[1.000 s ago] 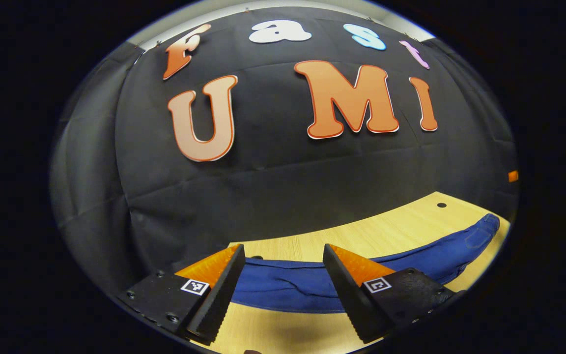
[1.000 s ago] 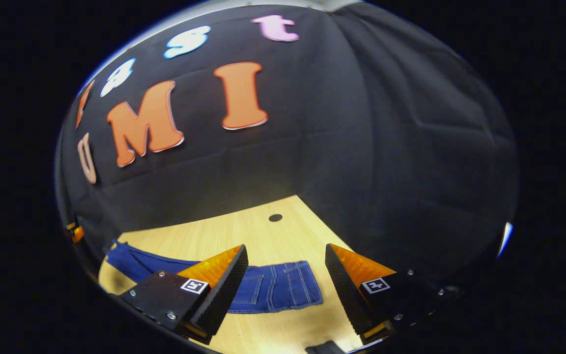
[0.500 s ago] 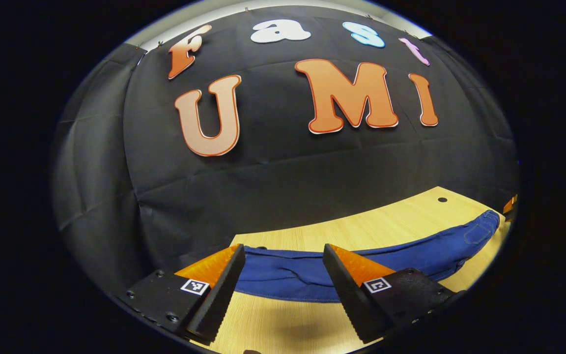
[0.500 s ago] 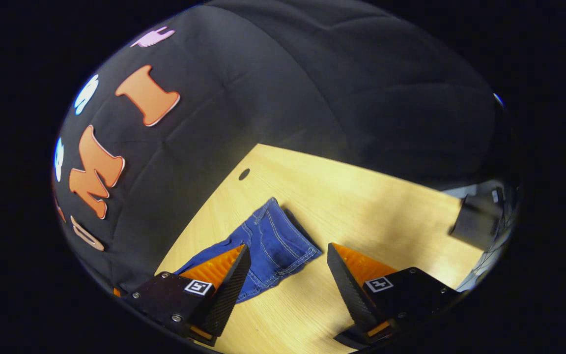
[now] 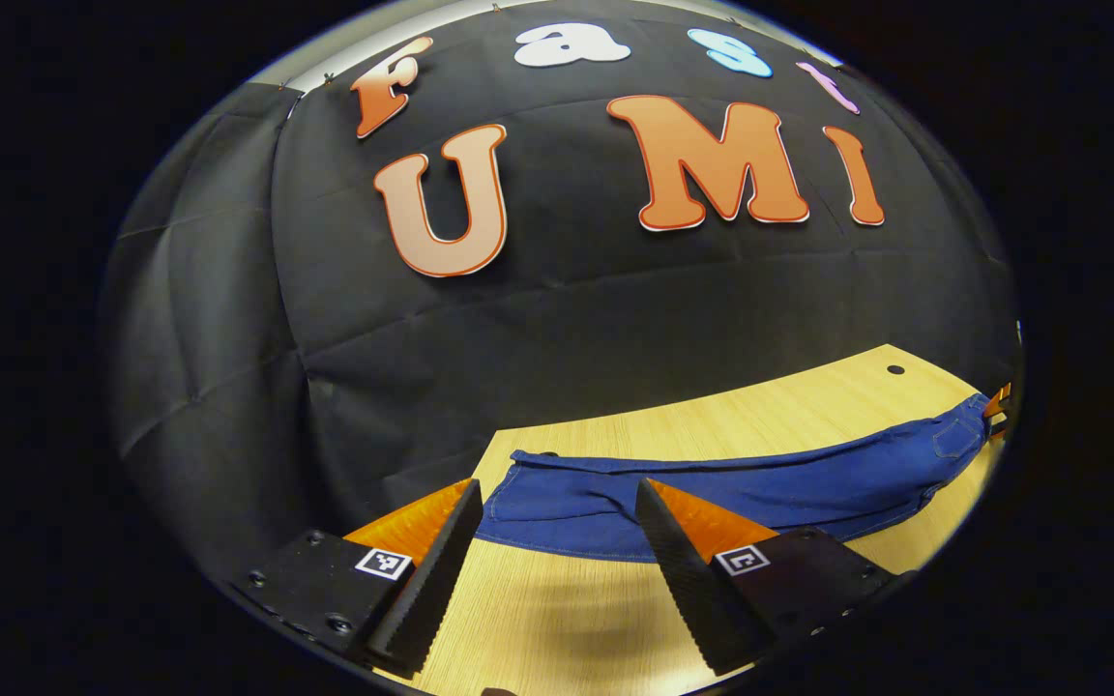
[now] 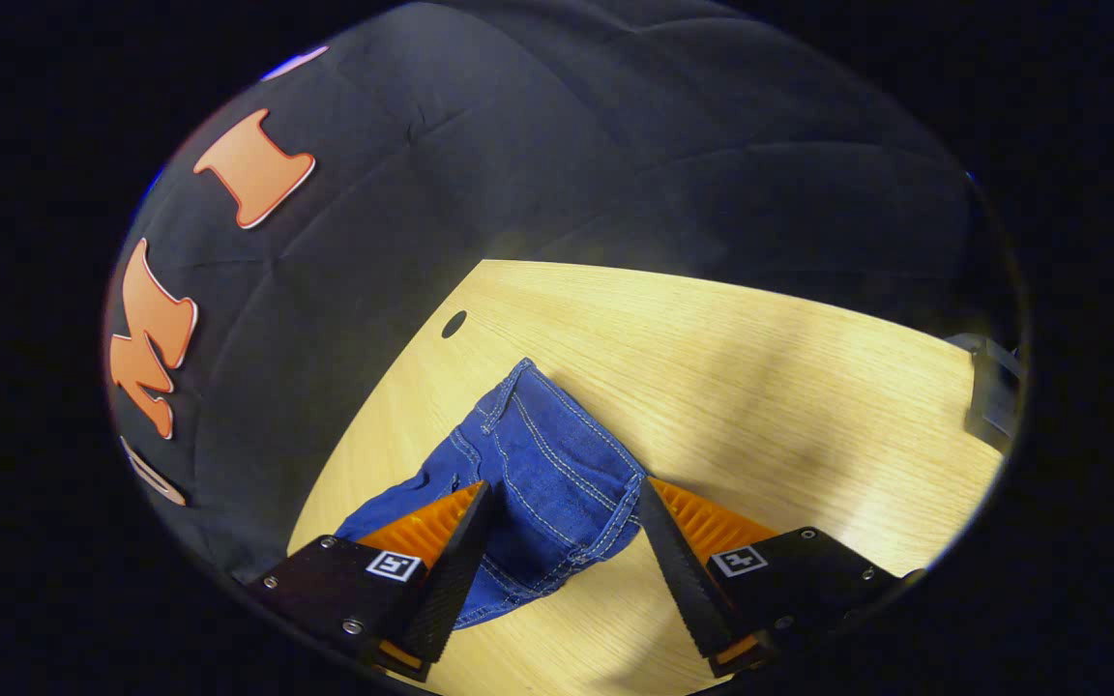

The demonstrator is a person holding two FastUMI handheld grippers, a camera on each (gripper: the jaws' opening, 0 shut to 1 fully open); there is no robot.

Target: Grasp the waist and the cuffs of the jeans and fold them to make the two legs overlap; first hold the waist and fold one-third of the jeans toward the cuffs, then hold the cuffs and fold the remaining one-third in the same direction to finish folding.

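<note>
Blue jeans (image 5: 760, 483) lie stretched out flat across the wooden table (image 5: 712, 425), legs together. In the left gripper view the cuff end (image 5: 528, 469) lies at the left, just beyond my left gripper (image 5: 557, 493), which is open and holds nothing. The waist end (image 5: 958, 435) runs off to the far right, where an orange bit of the other gripper (image 5: 1000, 401) shows. In the right gripper view the waist (image 6: 542, 454), with its stitched pocket, lies between the open fingers of my right gripper (image 6: 565, 488), which hovers just over it.
The table (image 6: 760, 367) has a small round hole (image 6: 454, 324) near the back wall, seen as hole (image 5: 895, 370) in the left gripper view. A dark object (image 6: 992, 387) stands at the table's far right edge. Bare wood lies right of the waist.
My right gripper has swung round and come in close over the waist, which now sits between its fingers. The left gripper has shifted slightly, the cuff end now a little farther ahead.
</note>
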